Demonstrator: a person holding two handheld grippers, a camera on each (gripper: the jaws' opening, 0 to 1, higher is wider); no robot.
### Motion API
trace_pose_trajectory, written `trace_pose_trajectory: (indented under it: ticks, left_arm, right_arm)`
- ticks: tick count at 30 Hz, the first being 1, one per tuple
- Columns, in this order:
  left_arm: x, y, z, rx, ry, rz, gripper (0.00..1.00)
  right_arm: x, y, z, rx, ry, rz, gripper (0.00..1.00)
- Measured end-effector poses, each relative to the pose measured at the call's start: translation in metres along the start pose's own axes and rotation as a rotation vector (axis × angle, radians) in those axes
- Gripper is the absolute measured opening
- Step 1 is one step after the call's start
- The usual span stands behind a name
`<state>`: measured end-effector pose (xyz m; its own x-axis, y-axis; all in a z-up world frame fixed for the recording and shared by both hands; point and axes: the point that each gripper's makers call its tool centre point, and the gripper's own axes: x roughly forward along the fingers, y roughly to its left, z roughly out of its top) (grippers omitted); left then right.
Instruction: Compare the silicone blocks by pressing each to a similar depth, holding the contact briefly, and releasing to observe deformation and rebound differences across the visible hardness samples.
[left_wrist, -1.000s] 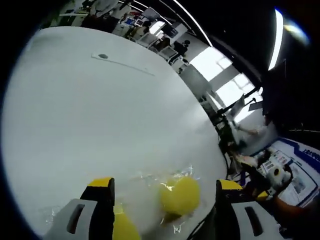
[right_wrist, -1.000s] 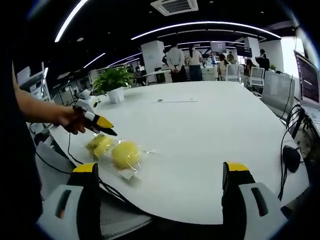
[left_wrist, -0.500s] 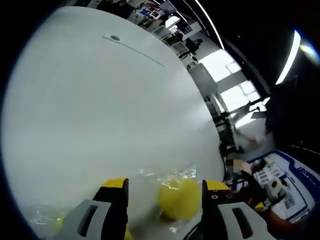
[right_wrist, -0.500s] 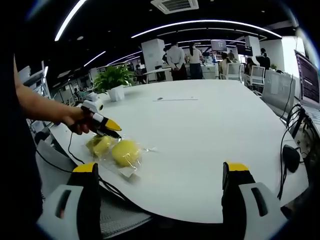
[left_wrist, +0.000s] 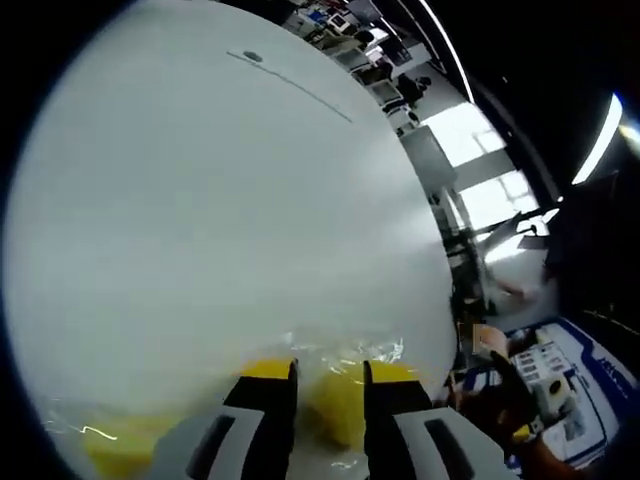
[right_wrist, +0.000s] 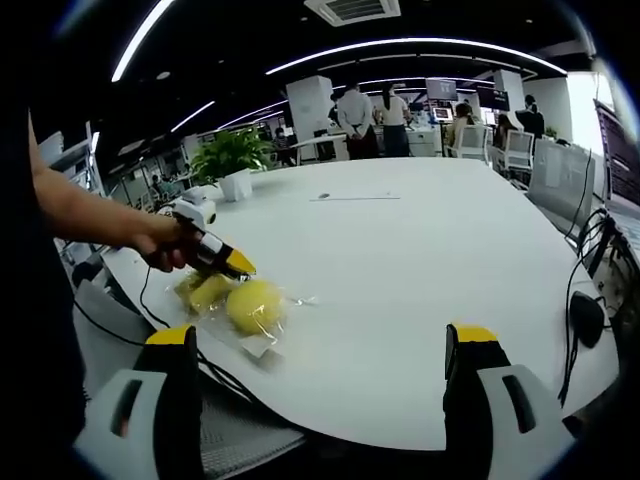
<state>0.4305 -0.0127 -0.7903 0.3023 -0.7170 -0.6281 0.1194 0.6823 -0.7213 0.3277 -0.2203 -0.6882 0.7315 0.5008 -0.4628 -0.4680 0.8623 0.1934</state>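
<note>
Meanwhile the left hand-held gripper (right_wrist: 235, 266), jaws nearly closed, met a bagged yellow block (right_wrist: 254, 305); the right hand-held gripper (right_wrist: 325, 380) stood open. Better to press gently, evenly.

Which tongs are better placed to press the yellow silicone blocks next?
Probably the left tongs: their tips are at the yellow blocks. The right tongs are wide open and stand apart from them.

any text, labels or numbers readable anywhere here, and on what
None can be read.
Blue and white sheet beside the table: print on it, too blurred to read.
Hanging screens at the back of the room: too small to read.
Wrapped yellow blocks: no label visible.
</note>
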Motion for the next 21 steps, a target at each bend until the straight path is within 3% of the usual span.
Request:
trace_pose_trajectory:
  ticks: [2,9,11,13,16,21]
  left_arm:
    - [0.001,0.001,-0.002,0.003,0.006,0.001,0.17]
    - [0.003,0.002,-0.001,0.013,-0.005,0.015,0.13]
    - [0.005,0.007,0.000,0.069,-0.017,0.049,0.11]
    - [0.008,0.006,-0.001,0.056,-0.009,0.059,0.10]
    - [0.012,0.009,-0.004,0.128,0.032,0.107,0.09]
    - [0.014,0.003,-0.008,0.108,0.046,0.088,0.00]
  right_arm:
    - [0.000,-0.001,0.000,0.001,-0.002,0.001,0.96]
    - [0.001,0.000,-0.002,0.004,0.001,0.003,0.96]
    - [0.000,-0.001,-0.002,0.005,0.000,0.004,0.96]
    - [0.000,-0.001,-0.003,0.006,0.001,0.004,0.96]
    - [0.000,-0.001,-0.004,0.008,0.003,0.004,0.96]
    - [0.000,-0.002,-0.002,0.010,-0.001,0.003,0.96]
